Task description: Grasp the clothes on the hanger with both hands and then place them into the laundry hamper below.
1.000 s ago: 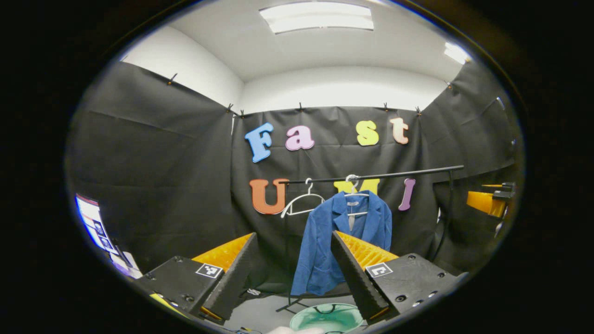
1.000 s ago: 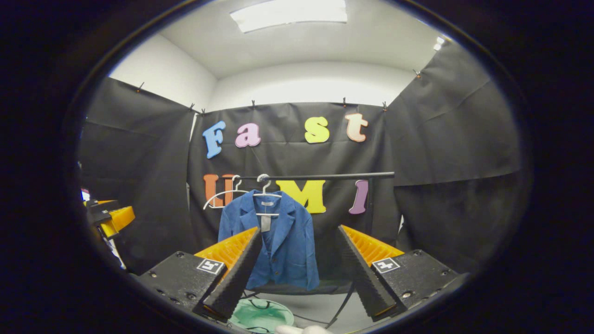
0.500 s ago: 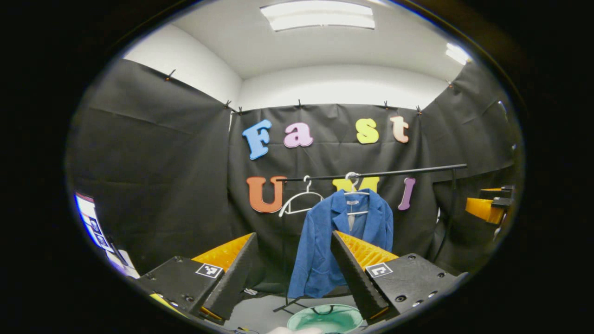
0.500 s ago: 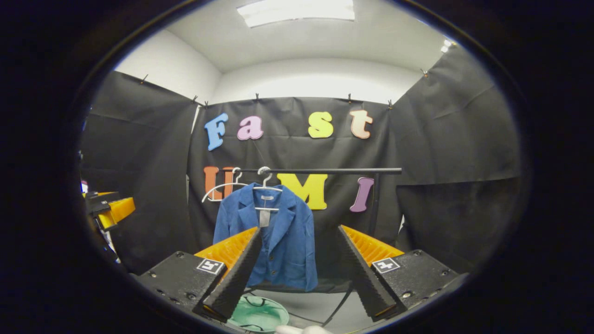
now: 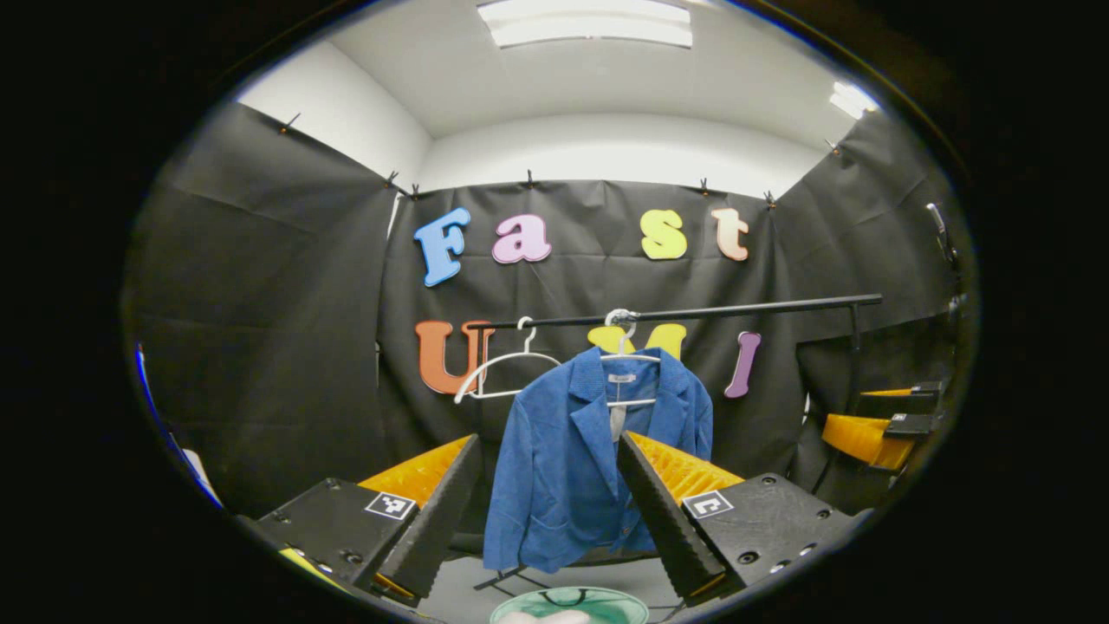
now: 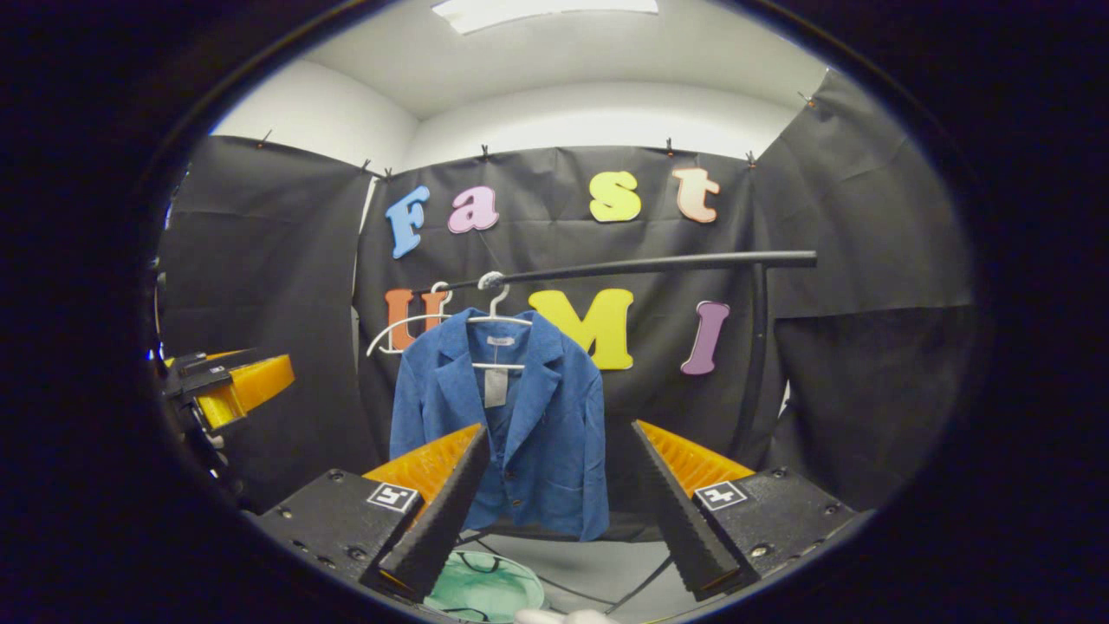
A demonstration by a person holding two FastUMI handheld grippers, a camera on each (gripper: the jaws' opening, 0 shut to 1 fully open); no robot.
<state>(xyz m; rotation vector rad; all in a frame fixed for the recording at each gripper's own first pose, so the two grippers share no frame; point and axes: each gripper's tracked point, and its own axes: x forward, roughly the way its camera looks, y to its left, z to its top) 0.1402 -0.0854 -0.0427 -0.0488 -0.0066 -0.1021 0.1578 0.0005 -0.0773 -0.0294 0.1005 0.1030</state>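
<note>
A blue jacket (image 5: pixel 572 468) (image 6: pixel 507 433) hangs on a white hanger (image 5: pixel 625 347) (image 6: pixel 496 314) from a black rail (image 5: pixel 693 310) (image 6: pixel 641 267). A green laundry hamper (image 5: pixel 567 605) (image 6: pixel 485 588) sits on the floor below it. In the left gripper view my left gripper (image 5: pixel 548 503) stands open, short of the jacket, with nothing between its fingers. My right gripper (image 6: pixel 554 498) is open too in the right gripper view, also short of the jacket. The right gripper (image 5: pixel 875 426) appears at the right edge of the left gripper view, the left gripper (image 6: pixel 230 390) at the left edge of the right gripper view.
An empty white hanger (image 5: pixel 502 368) (image 6: pixel 407 325) hangs on the rail to the left of the jacket. The rail's black upright (image 6: pixel 752 347) and floor legs (image 5: pixel 502 576) stand by the hamper. Black cloth walls close the booth on three sides.
Both grippers have moved closer to the rail, so the jacket looks larger. The jacket now sits between the left gripper's fingers in its view. Both grippers stayed open.
</note>
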